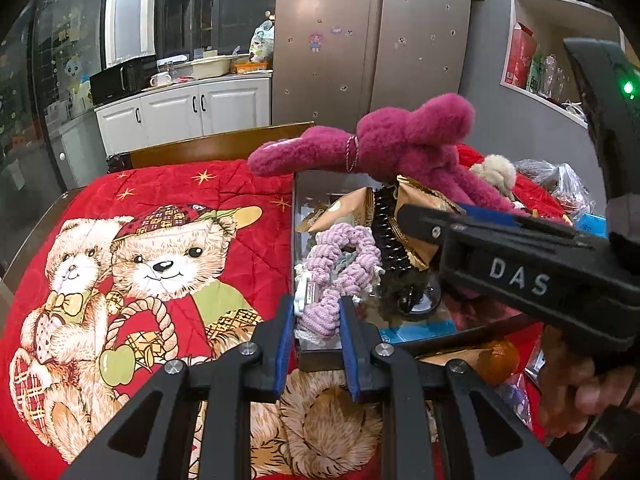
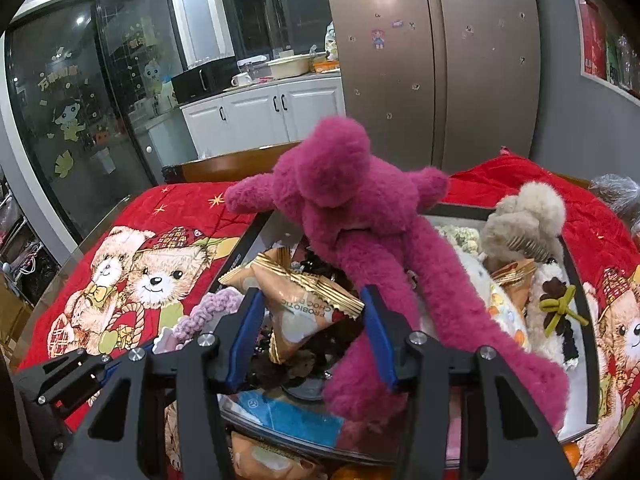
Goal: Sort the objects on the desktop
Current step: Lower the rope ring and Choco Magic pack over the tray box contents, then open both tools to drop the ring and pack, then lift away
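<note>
One magenta plush toy, one beige plush toy, one lilac knitted scrunchie, two gold-edged snack packets, one clear tray, two printed bears on the red quilt.

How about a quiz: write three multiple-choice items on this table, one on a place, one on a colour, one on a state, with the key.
1. Where does the pink plush toy lie?
A. Across the pile in the tray
B. On the kitchen counter
C. On the floor

2. What colour is the blanket with the bears?
A. Blue
B. Red
C. Green

3. What is the left gripper doing?
A. Standing wide open over bare blanket
B. Squeezing the plush toy
C. Shut on the lilac hair tie

Key: 1 A, its body and long legs drape over the things in the tray. 2 B, the cloth around the bear print is bright red. 3 C, the knitted loop sits pinched between the blue pads.
</note>
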`<action>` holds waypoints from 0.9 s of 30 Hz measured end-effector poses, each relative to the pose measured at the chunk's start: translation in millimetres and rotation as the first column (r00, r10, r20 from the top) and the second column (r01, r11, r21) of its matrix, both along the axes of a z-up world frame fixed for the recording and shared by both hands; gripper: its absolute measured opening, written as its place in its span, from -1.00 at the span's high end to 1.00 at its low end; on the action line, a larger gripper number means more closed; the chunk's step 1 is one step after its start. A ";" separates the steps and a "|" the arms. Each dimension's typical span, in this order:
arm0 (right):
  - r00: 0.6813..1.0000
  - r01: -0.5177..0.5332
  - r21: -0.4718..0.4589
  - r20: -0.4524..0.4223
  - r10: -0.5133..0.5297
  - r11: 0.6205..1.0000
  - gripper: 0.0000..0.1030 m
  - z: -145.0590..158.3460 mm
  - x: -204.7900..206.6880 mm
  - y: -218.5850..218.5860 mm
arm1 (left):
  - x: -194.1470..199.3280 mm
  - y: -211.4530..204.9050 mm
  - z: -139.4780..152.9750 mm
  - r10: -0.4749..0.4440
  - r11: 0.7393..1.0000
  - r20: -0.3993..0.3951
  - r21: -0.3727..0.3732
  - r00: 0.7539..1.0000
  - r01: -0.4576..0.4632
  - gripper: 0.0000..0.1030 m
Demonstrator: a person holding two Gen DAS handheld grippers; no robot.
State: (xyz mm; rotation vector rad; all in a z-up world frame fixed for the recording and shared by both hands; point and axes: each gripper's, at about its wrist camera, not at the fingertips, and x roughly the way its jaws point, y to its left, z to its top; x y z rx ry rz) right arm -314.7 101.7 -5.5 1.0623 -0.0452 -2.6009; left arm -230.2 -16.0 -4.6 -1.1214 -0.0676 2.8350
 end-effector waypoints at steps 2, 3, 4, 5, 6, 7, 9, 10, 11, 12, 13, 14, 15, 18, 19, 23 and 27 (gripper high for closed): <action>1.000 0.000 0.009 0.008 0.000 1.000 0.04 -3.5 -0.8 -1.5 | 0.2 0.2 -0.2 0.000 1.000 -0.001 -0.003 1.000 0.000 0.56; 1.000 0.000 0.012 0.011 0.000 1.000 0.04 -5.2 -1.3 -1.8 | 0.4 0.5 -0.2 0.001 1.000 -0.002 -0.004 1.000 -0.001 0.57; 1.000 0.000 0.017 0.017 0.000 1.000 0.04 -7.4 -1.8 -2.7 | 0.5 0.4 -0.4 0.001 1.000 -0.002 -0.005 1.000 -0.001 0.56; 1.000 0.000 0.020 0.021 0.000 1.000 0.05 -8.8 -1.9 -3.6 | 0.5 0.5 -0.3 0.000 1.000 -0.002 -0.006 1.000 0.000 0.57; 1.000 -0.001 0.020 0.023 0.000 1.000 0.05 -9.9 -2.0 -3.9 | 0.4 0.4 -0.3 0.000 1.000 -0.002 -0.004 1.000 0.000 0.56; 1.000 -0.002 0.017 0.024 0.002 1.000 0.05 -10.6 -2.1 -3.4 | 0.3 0.7 -0.4 -0.001 1.000 -0.001 -0.004 1.000 0.001 0.56; 1.000 -0.004 0.015 0.023 0.003 1.000 0.06 -10.7 -2.0 -3.3 | 0.4 0.9 -0.3 -0.001 1.000 -0.002 -0.006 1.000 0.001 0.56; 1.000 -0.006 0.009 0.024 0.005 1.000 0.06 -9.7 -1.9 -2.7 | 0.5 0.6 -0.3 -0.001 1.000 -0.002 -0.005 1.000 0.001 0.56; 1.000 -0.006 0.002 0.026 0.006 1.000 0.06 -8.6 -2.2 -1.8 | 0.2 0.2 -0.2 -0.001 1.000 0.000 -0.004 1.000 0.001 0.56; 1.000 -0.007 -0.004 0.028 0.007 1.000 0.07 -7.5 -2.0 -1.0 | 0.1 0.0 0.0 0.000 1.000 0.001 -0.004 1.000 0.000 0.56; 1.000 -0.009 -0.013 0.030 0.010 1.000 0.06 -5.3 -1.9 0.4 | 0.1 -0.3 0.2 0.000 1.000 0.001 -0.003 1.000 0.000 0.56; 0.999 -0.012 -0.019 0.031 0.013 1.000 0.06 -3.8 -1.5 1.3 | 0.1 -0.9 0.6 0.001 1.000 0.000 0.000 1.000 -0.001 0.55; 0.999 -0.015 -0.025 0.030 0.016 1.000 0.06 -1.5 -1.0 2.3 | 0.0 -1.3 0.9 0.001 1.000 0.000 0.003 1.000 -0.001 0.54; 1.000 -0.022 -0.035 0.014 0.023 0.999 0.03 6.6 2.1 5.4 | -0.5 -4.4 1.7 0.012 1.000 0.001 0.016 1.000 -0.012 0.15; 1.000 -0.027 -0.044 0.005 0.028 0.999 -0.06 11.0 4.2 6.7 | -0.3 -5.9 2.0 0.016 1.000 0.000 0.023 1.000 -0.016 0.04; 0.998 -0.069 -0.121 -0.023 0.067 0.990 -0.67 29.3 13.1 13.4 | 2.2 -12.6 8.7 0.040 0.998 -0.031 0.046 0.999 -0.039 -0.29; 0.994 -0.097 -0.142 -0.064 0.089 0.985 -1.00 46.9 22.8 14.2 | 3.0 -12.9 16.3 0.043 0.999 -0.044 0.013 0.998 -0.043 -0.41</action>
